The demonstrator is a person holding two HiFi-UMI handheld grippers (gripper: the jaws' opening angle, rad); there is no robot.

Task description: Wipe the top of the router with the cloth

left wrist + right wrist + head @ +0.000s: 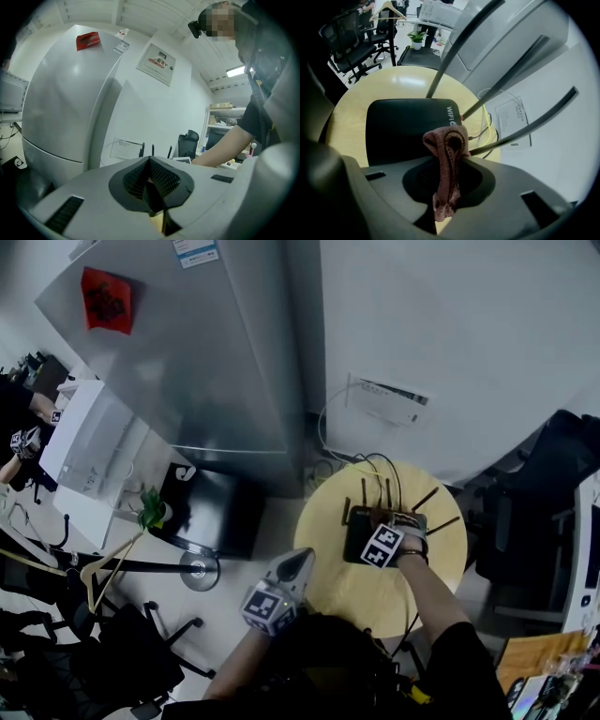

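Right gripper (449,161) has its jaws clamped on a bunched-up pinkish-red cloth (446,145). A wad sticks out past the tips, and the rest is tucked down between the jaws where you can't really see it. It's hanging over the black router (401,126), but I honestly can't tell if the cloth is touching the top. The router's near edge is cut off by the gripper body, and in the head view the marker cube (382,545) covers a good chunk of it. The router sits toward the back of the round wooden table (349,108) with its antennas (454,51) up on the wall side, so it's cramped there, but there's plenty of bare wood to the left and front. The right forearm (433,592) reaches in across the table's near edge. Left gripper (151,185) is off the table's left edge, jaws closed on nothing, aimed at the wall beside the silver fridge (61,103).
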